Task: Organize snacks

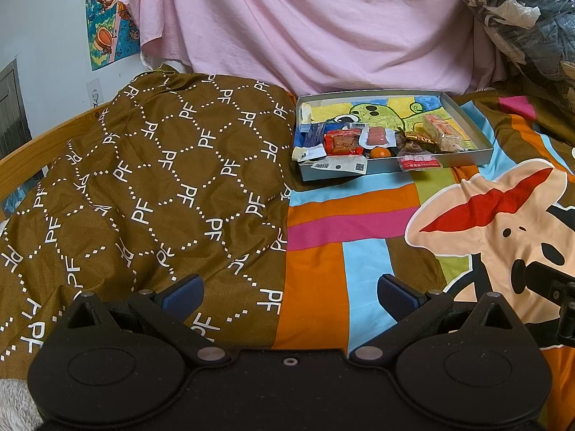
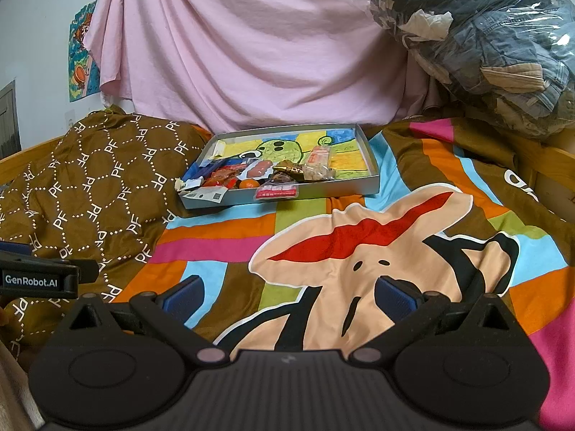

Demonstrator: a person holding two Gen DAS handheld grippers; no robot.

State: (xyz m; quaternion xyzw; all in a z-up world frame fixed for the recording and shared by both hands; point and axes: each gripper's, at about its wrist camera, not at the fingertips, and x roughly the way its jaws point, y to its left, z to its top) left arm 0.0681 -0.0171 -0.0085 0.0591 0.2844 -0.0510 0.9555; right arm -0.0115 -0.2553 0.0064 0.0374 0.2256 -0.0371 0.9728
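Bedding lies under both spread, empty grippers, left (image 1: 289, 292) and right (image 2: 287, 292), with the snack tray (image 2: 372, 165) well ahead, so approach low and pinch one packet (image 2: 276, 191) at its edge.

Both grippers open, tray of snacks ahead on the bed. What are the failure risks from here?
1. The tray sits on soft, rumpled bedding, so pressing on it may tilt it and slide the snacks.
2. The red-and-white packet overhangs the near rim and could slip off.
3. The snacks are piled tightly around the small orange, so the right hand-held gripper may pinch two items.
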